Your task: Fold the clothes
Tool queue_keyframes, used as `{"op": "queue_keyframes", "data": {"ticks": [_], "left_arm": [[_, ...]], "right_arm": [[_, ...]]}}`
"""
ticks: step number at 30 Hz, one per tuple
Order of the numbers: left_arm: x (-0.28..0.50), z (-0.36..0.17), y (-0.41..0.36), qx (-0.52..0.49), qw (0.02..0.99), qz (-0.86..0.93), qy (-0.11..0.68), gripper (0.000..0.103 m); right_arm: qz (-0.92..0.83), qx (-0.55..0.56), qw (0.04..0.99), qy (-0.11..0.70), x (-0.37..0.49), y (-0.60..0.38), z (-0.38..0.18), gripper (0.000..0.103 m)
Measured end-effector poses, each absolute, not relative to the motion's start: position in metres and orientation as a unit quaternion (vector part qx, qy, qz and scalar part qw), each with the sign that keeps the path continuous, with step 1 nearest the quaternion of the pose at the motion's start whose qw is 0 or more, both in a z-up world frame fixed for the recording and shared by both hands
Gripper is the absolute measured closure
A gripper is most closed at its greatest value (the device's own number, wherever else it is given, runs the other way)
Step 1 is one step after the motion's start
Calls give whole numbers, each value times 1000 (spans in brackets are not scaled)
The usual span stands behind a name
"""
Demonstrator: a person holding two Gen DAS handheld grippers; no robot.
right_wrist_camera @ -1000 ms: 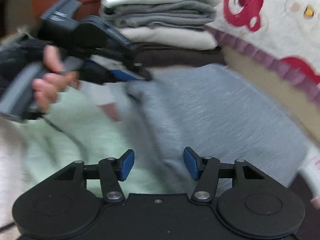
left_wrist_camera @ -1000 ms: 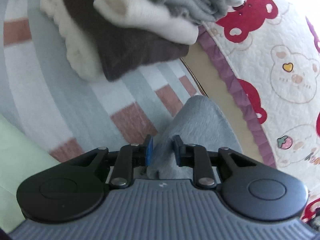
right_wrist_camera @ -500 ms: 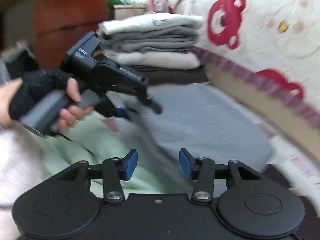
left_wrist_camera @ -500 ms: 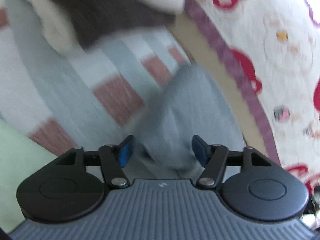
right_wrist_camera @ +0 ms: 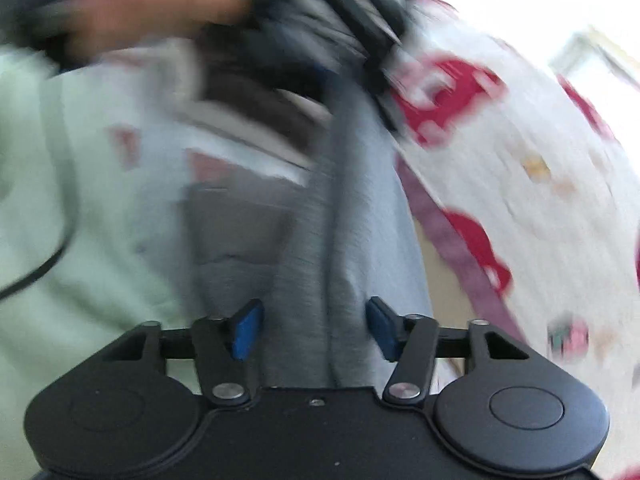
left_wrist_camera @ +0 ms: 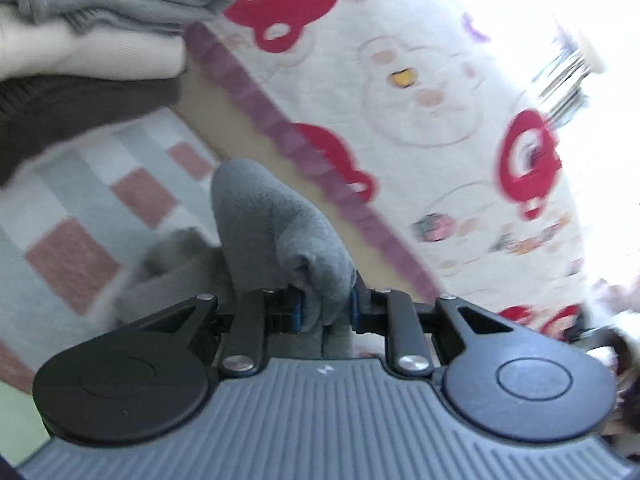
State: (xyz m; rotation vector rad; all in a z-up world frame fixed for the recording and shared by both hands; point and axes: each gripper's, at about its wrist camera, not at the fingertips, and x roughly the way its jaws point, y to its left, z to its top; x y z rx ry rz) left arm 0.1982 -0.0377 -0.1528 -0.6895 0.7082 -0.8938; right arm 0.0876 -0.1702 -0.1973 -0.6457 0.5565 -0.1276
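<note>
Left claw (left_wrist_camera: 326,306): narrow gap, blue pads (left_wrist_camera: 297,312) pinching a bunched fold of grey cloth (left_wrist_camera: 272,224); jaws closing at this moment, cloth squeezed between them. Fold rises ahead of the claw in a rounded hump, lifted off the bed sheet. More of the same cloth slumped to the left of the hump, lying on the sheet.

Right claw (right_wrist_camera: 312,328): roughly half open, pads (right_wrist_camera: 246,330) standing clear of the fabric on both sides. Grey cloth (right_wrist_camera: 352,240) running between them as a long ridge, stretching away toward the left claw (right_wrist_camera: 376,40) at the top of the right wrist view. No press visible from either right pad; heavy blur, so light contact cannot be ruled out.

Hand (right_wrist_camera: 152,4) on the left tool's handle, top left of the right wrist view, smeared by motion.

Beyond the left claw: checked sheet (left_wrist_camera: 80,208) in pale blue, white and dusty pink squares. Stack of folded clothes (left_wrist_camera: 92,40) at the upper left, grey over cream over dark brown. Quilt (left_wrist_camera: 440,120) with red and white bear prints and a purple ruffled border filling the right side. Pale green fabric (right_wrist_camera: 80,220) at the left of the right wrist view, a dark cable (right_wrist_camera: 44,268) crossing it.
</note>
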Motion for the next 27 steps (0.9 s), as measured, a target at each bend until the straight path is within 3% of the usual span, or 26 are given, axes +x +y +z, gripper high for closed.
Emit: {"op": "queue_keyframes", "data": {"ticks": [4, 7, 10, 11, 12, 14, 18, 22, 27], "left_arm": [[200, -164, -40, -341, 775, -391, 361, 79], [200, -165, -53, -225, 834, -314, 393, 77], [200, -169, -60, -194, 846, -293, 402, 77], [198, -167, -61, -191, 848, -298, 394, 79], [197, -164, -61, -191, 850, -307, 384, 81], [193, -158, -62, -202, 847, -332, 364, 81], [192, -155, -73, -201, 841, -356, 356, 81], [193, -175, -96, -72, 869, -260, 416, 71], [194, -170, -83, -78, 887, -216, 401, 72]], "right_arm": [[-110, -284, 905, 297, 76, -193, -197, 51], [-110, -270, 905, 308, 75, -205, -210, 44], [-111, -265, 906, 310, 80, -205, -216, 40], [-110, -267, 907, 306, 81, -205, -214, 46], [-120, -272, 909, 293, 73, -202, -208, 62], [-140, -281, 911, 266, 57, -198, -196, 72], [-162, -295, 905, 262, 48, -203, -187, 73], [-115, -325, 893, 288, 49, -191, -214, 72], [-77, -281, 913, 286, 47, -190, -206, 69]]}}
